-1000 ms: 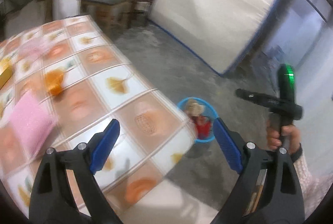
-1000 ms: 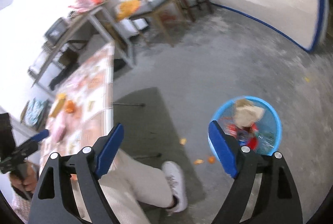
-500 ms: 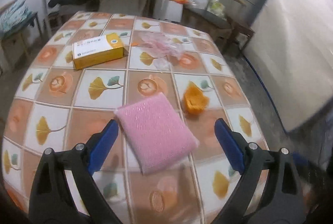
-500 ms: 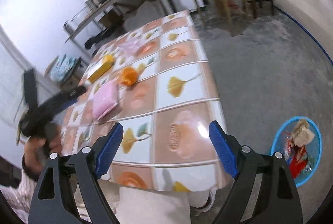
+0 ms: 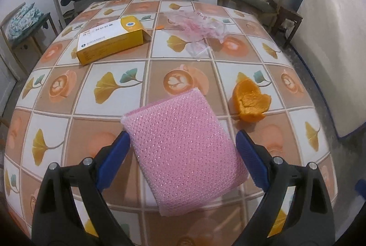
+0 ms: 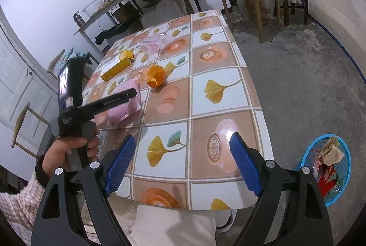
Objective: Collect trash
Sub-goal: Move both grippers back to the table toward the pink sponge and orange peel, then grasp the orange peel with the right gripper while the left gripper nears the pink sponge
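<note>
The tablecloth [image 5: 119,85] is chequered in white and tan squares printed with yellow ginkgo leaves and orange coffee cups. The sponge [image 5: 185,150] is pink with a glittery knit texture. The peel [image 5: 250,100] is bright orange, the box [image 5: 109,40] yellow and white, the bag [image 5: 199,26] clear with pink print. The basket [image 6: 343,186] is blue, and the pads [image 6: 120,162] are blue on black frames.

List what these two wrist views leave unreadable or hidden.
- Print on the yellow box, both views: too small.
- Contents of the blue basket, right wrist view: partly cut off by a finger of the right hand-held gripper; absent from the left view.
- Near edge of the pink sponge, left wrist view: blurred.
</note>
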Demonstrator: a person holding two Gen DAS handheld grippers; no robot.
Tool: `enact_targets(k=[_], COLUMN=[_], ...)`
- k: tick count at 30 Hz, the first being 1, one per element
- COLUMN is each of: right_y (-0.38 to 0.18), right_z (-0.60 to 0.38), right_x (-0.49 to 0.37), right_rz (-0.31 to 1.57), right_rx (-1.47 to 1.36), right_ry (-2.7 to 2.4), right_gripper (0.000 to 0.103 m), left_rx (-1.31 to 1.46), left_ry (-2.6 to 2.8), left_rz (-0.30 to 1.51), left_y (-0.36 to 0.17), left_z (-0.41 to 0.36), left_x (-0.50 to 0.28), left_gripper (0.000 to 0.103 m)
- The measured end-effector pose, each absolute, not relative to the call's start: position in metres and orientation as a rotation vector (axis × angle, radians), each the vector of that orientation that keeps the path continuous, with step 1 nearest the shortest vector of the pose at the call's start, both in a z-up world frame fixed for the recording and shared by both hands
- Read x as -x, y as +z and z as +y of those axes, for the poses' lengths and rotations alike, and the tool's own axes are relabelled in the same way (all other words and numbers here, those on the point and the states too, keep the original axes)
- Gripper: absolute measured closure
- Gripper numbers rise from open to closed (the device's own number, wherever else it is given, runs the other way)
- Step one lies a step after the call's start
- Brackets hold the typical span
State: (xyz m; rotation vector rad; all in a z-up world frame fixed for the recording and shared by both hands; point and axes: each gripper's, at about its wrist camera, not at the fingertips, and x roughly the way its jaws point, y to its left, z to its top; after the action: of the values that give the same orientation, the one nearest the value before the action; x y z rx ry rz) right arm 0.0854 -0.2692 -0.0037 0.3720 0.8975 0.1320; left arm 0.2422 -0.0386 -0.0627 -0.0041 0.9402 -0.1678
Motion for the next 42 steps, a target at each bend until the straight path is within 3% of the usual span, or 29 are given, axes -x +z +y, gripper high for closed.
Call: enact_targets(k=[14,20,31,42], right_y=[0.005,0.011,-0.017,-0.062], right_z=[-0.238,-0.220,-0.217,-0.213], right_x=[-0.112,-0.130,-0.216,-0.281], right_rz=[0.902,0.907,0.983,1.082], right_rx=[-0.340,-0.316,-0.423,-0.421], right_ry=[0.163,0.191,0.201,0.119], right_gripper=[0.021,0.021,0.022,0.066], left_rx=[0.049,0.087,0.098,0.127], left_ry=[-0.261,-0.321,-0.378,-0.411], left_rz=[0.947,0.946,0.945,0.956], left_y=[-0.061,-0.059,-0.065,-0.069], left_z=[0.004,0.032,0.058,0.075], left_x=[-0.235,-0.227,-0.214,-0.204], left_gripper=[0.021,0.043,0.044,0.043])
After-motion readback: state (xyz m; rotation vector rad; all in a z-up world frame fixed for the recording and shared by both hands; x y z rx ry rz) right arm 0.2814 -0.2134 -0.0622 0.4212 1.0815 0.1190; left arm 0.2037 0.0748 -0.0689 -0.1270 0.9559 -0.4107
